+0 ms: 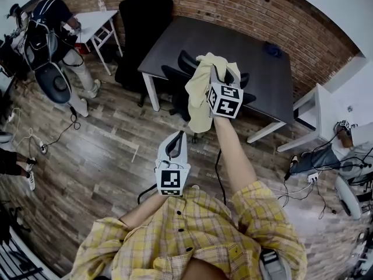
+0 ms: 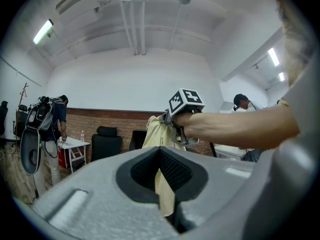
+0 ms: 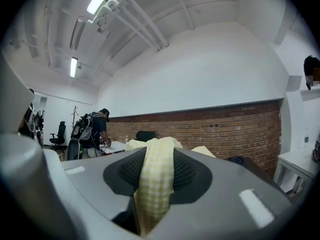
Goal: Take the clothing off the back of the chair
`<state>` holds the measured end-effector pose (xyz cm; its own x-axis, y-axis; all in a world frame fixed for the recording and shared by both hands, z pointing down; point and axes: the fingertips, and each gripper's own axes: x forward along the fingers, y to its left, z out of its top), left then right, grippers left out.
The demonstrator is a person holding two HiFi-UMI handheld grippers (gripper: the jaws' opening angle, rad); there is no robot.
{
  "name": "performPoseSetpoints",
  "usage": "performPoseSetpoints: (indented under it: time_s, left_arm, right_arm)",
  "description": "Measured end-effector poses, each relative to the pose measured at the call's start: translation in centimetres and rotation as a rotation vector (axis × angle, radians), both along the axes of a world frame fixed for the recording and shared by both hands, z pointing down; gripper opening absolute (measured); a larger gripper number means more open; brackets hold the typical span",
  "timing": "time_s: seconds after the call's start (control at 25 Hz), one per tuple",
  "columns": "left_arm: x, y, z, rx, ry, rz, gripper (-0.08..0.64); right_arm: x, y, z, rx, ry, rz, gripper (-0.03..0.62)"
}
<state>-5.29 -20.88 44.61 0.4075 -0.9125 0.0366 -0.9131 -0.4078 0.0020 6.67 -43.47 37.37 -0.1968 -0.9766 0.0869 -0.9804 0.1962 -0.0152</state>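
So, we've got the right gripper (image 1: 217, 74) raised out in front, over the near edge of the dark table (image 1: 245, 45). Its jaws are clamped on the yellow checked shirt (image 1: 201, 95). In the right gripper view the fabric (image 3: 155, 181) is bunched btwn the two pads and spills over the top of the right gripper (image 3: 157, 179).

The shirt hangs down from that grip in a loose fold. In the head view it's up over the dark chair (image 1: 175, 77) tucked under the table's near side. We can't tell whether its lower hem touches the chair back.

Our left gripper (image 1: 175, 140) sits lower and nearer to us, left of the shirt, pointing up at it. In its own view the left gripper (image 2: 162, 179) has its jaws a little apart w/ nothing pinched. The shirt (image 2: 157, 131) shows thru the narrow gap, further off.

Far left, a person w/ a backpack (image 1: 49, 22) stands at a white side table (image 1: 96, 19). A tall black office chair (image 1: 143, 22) stands just right of it, against the brick wall (image 1: 245, 4).
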Motion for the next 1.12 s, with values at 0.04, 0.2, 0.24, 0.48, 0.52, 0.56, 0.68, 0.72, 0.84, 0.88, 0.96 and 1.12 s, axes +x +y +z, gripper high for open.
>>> performPoseSetpoints:
  time_s: [0.04, 0.2, 0.24, 0.48, 0.52, 0.56, 0.68, 0.72, 0.84, 0.88, 0.96, 1.12]
  left_arm:
    - [0.0, 0.0, 0.1, -0.003, -0.002, -0.001, 0.0]
    - [0.1, 0.0, 0.6, -0.011, -0.003, 0.005, 0.0]
    - [0.2, -0.1, 0.6, -0.01, -0.004, 0.007, 0.0]
    - [0.6, -0.4, 0.7, -0.012, -0.009, 0.021, 0.0]
    - [0.6, -0.4, 0.7, -0.013, -0.011, 0.022, 0.0]
    - [0.6, -0.4, 0.7, -0.012, -0.012, 0.023, 0.0]
    - [0.7, -0.4, 0.6, -0.01, -0.011, 0.026, 0.0]
    - [0.8, -0.4, 0.6, -0.01, -0.011, 0.028, 0.0]
    - [0.9, -0.5, 0.7, -0.01, -0.012, 0.03, 0.0]
    - [0.9, -0.5, 0.8, -0.011, -0.012, 0.032, 0.0]
    - [0.8, -0.6, 0.8, -0.011, -0.013, 0.034, 0.0]
    - [0.7, -0.7, 0.7, -0.008, -0.014, 0.037, 0.0]
  right_arm:
    - [0.1, 0.1, -0.6, 0.012, 0.0, -0.001, 0.123]
    - [0.1, 0.9, -3.1, 0.07, 0.01, -0.009, 0.123]
    - [0.1, 1.1, -3.8, 0.083, 0.009, -0.012, 0.122]
    - [0.2, 2.0, -7.2, 0.138, 0.007, -0.019, 0.123]
    - [0.1, 2.2, -7.8, 0.145, 0.006, -0.022, 0.123]
    - [0.0, 2.5, -8.3, 0.152, 0.005, -0.025, 0.122]
    - [0.0, 3.1, -9.9, 0.174, -0.001, -0.028, 0.123]
    - [0.0, 3.3, -10.4, 0.181, 0.0, -0.027, 0.123]
    - [-0.1, 4.2, -12.2, 0.212, 0.002, -0.035, 0.123]
    - [-0.3, 4.5, -12.9, 0.226, 0.001, -0.041, 0.122]
    - [-0.6, 5.2, -14.5, 0.253, -0.003, -0.053, 0.122]
    - [-1.0, 6.3, -17.2, 0.294, -0.005, -0.064, 0.123]
